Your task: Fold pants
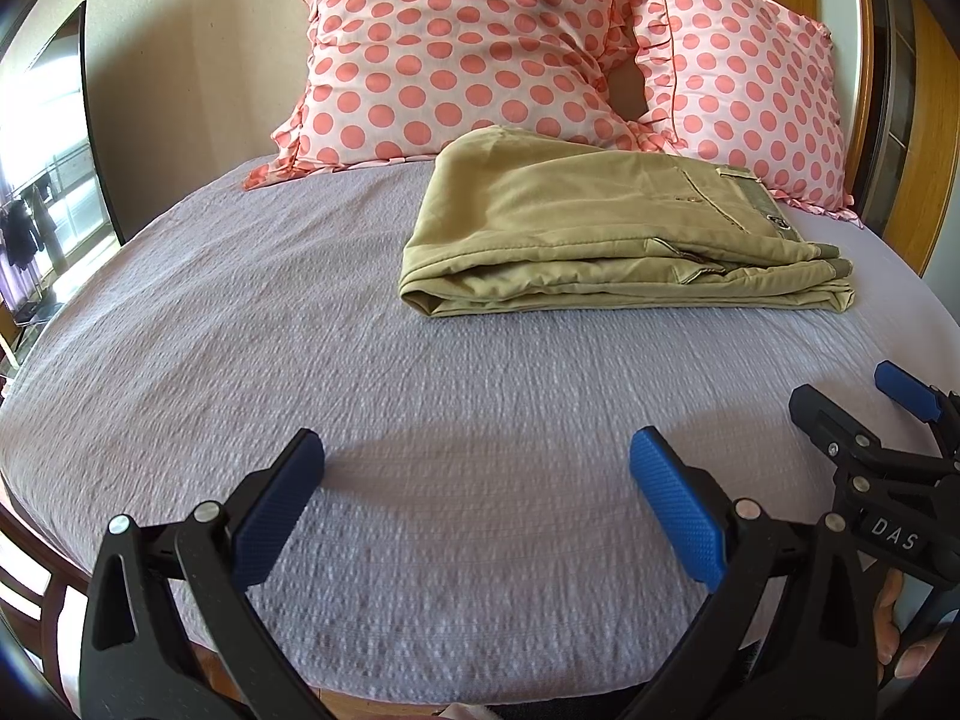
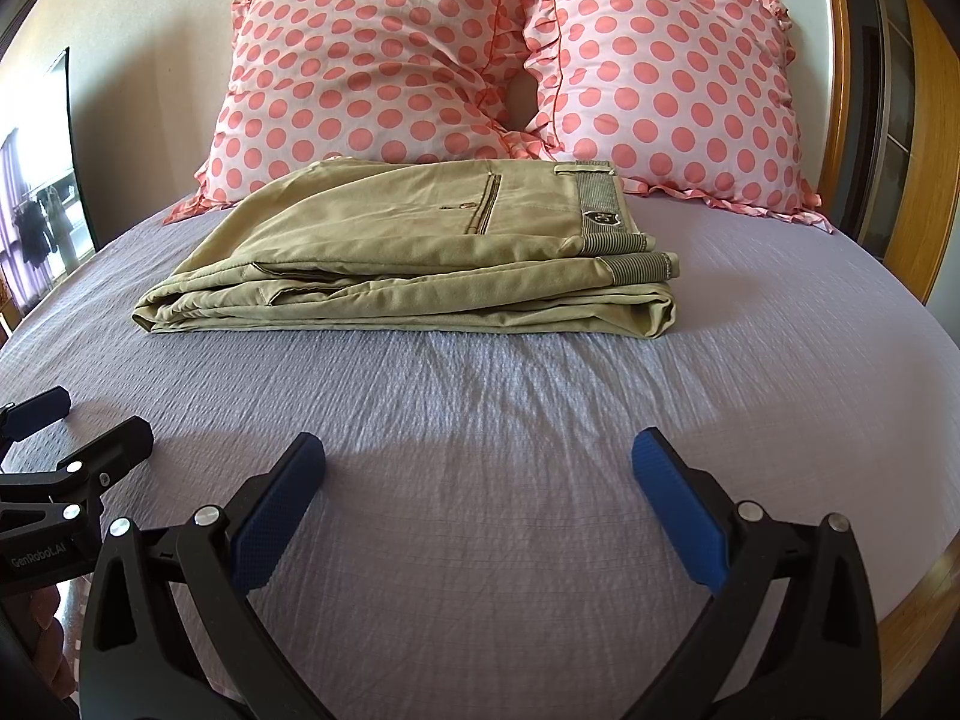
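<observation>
Left wrist view: khaki pants [image 1: 612,228] lying folded in flat stack on bed [image 1: 300,330], well ahead and right of left gripper [image 1: 477,468]. Soft cotton, ribbed waistband. Jaws sitting wide open, holding nothing, hovering over crinkled lavender sheet.

Right wrist view: pants [image 2: 420,252] lying straight ahead, in front of polka-dot pillows [image 2: 510,66]. Right gripper [image 2: 479,468] gaping wide, empty, blue textured pads [image 2: 681,516] gripping nothing.
</observation>
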